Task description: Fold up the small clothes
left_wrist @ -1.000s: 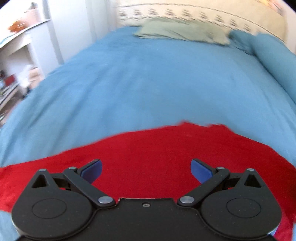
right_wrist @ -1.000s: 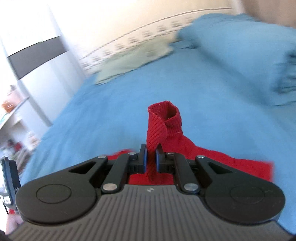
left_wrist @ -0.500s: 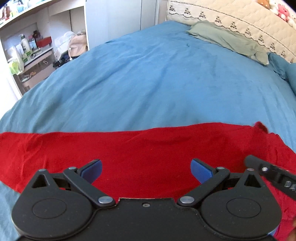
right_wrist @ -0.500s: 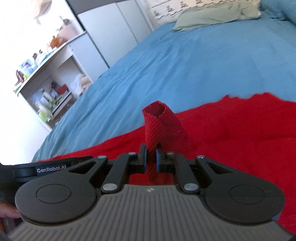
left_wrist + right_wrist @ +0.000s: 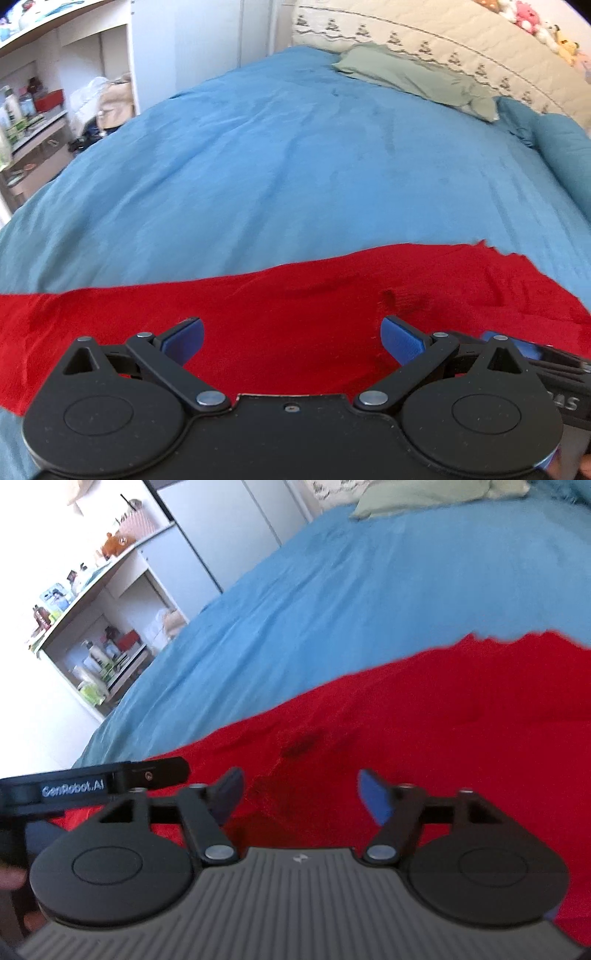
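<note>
Blue bedding covers the bed (image 5: 295, 166), and a red garment (image 5: 295, 317) is spread flat across its near part. Left tongs (image 5: 291, 338) are held spread above the cloth, with nothing between the blue pads; the garment runs from 9 to 3 o'clock past both tips. Right tongs (image 5: 299, 794) are likewise spread and empty, the red cloth lying beneath and toward 1 o'clock. Garment ends are cut off by the frame edges. "GenRobot.AI" is read on the left tongs' body at 9 o'clock in the right wrist view. A green pillow (image 5: 417, 79) is seen at 1 o'clock.
</note>
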Demonstrator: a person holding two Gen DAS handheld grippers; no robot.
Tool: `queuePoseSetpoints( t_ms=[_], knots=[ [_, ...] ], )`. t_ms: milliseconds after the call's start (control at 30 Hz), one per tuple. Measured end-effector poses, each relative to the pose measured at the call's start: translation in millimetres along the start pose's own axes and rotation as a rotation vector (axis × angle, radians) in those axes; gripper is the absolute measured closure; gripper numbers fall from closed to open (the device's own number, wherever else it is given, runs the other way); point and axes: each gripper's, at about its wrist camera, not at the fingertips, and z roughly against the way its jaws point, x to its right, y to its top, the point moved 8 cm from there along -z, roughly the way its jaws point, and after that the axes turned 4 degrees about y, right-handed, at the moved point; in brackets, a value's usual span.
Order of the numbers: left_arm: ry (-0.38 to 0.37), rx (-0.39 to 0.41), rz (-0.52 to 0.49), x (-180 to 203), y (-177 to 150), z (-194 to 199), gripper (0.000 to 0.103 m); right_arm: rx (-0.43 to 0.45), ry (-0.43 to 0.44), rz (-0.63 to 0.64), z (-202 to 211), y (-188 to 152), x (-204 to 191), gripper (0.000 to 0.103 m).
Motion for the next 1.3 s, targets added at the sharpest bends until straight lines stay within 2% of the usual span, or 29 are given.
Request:
queuePoseSetpoints(
  t_ms=[233,300,400,500,600,733,767,800,867,900,1133,1233,1300],
  knots=[
    [-0.191,-0.053,-0.098,49.0,4.5,-5.9,0.002,-0.006,-0.241,0.071,81.6,-6.4,46.0,0.014],
    [-0.214,-0.055,-0.141,63.0,1.7,-11.2,0.012,-0.01,-0.303,0.074,106.6,-13.6,64.9,0.013],
    [-0.214,-0.081,-0.205,79.3,-8.2,-24.4,0.024,-0.018,-0.366,0.049,131.9,-25.5,88.3,0.012],
    [-0.186,-0.099,-0.228,84.1,-13.4,-39.7,0.03,-0.02,-0.404,0.006,148.3,-37.2,107.3,0.012],
    [-0.119,-0.123,-0.211,80.6,-15.8,-54.2,0.03,-0.012,-0.425,-0.033,155.2,-45.7,117.2,0.012],
    [-0.103,-0.148,-0.173,77.7,-20.7,-61.1,0.039,-0.002,-0.438,-0.052,151.7,-48.2,117.8,0.012],
    [-0.11,-0.147,-0.178,76.4,-20.6,-59.8,0.05,0.001,-0.437,-0.055,151.1,-47.6,116.5,0.012],
    [-0.12,-0.153,-0.182,76.4,-22.6,-59.7,0.068,0.003,-0.436,-0.058,150.1,-46.5,114.6,0.012],
    [-0.117,-0.164,-0.208,76.7,-24.0,-59.5,0.092,0.009,-0.434,-0.063,148.3,-43.4,111.7,0.012],
    [-0.108,-0.16,-0.22,78.2,-23.6,-57.3,0.098,0.01,-0.433,-0.064,147.3,-42.1,110.1,0.012],
    [-0.05,-0.107,-0.289,71.0,-24.9,-43.4,0.099,0.01,-0.464,-0.068,152.8,-41.0,108.3,0.012],
    [-0.031,-0.121,-0.301,68.1,-35.6,-48.3,0.098,0.002,-0.487,-0.07,159.1,-47.1,115.3,0.012],
    [-0.007,-0.103,-0.324,69.6,-34.7,-50.4,0.083,-0.003,-0.505,-0.073,164.4,-51.6,122.4,0.012]
  ],
)
